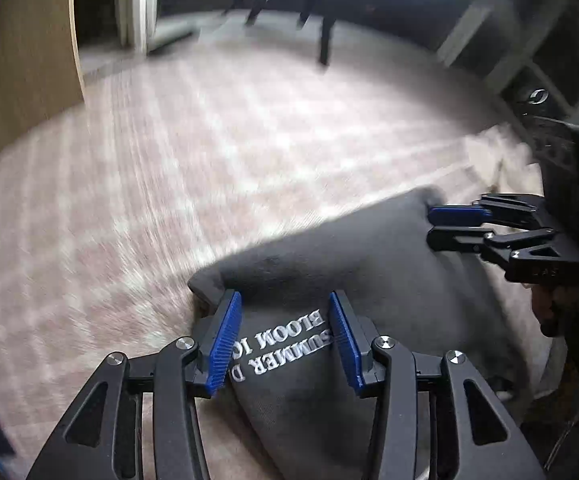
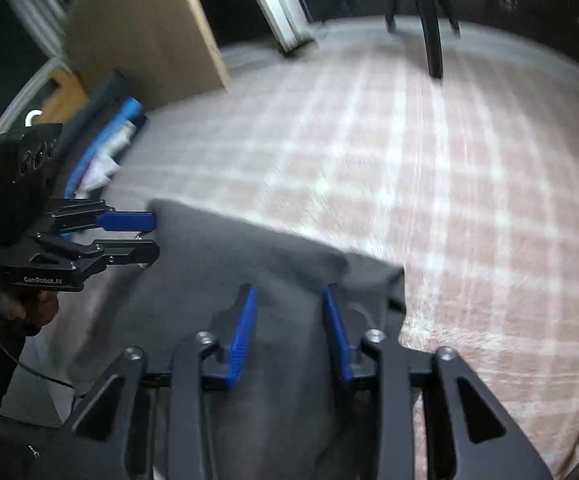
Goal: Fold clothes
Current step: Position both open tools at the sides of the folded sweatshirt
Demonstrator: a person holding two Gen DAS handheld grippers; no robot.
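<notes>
A dark grey garment (image 1: 369,264) with white printed letters lies over a pink checked cloth (image 1: 209,152). In the left wrist view my left gripper (image 1: 285,304) has its blue pads apart with the garment's edge between them. My right gripper (image 1: 429,224) is seen at the right, its tips at the garment's far corner. In the right wrist view the garment (image 2: 229,264) fills the lower middle and my right gripper (image 2: 289,296) stands open over it. My left gripper (image 2: 155,234) reaches the garment's left corner from the left, its fingers a little apart.
A wooden board (image 2: 141,32) leans at the far left, with blue and white clothes (image 2: 105,148) below it. Dark chair legs (image 2: 429,24) stand at the far edge of the cloth. Shelving (image 1: 521,40) is at the far right.
</notes>
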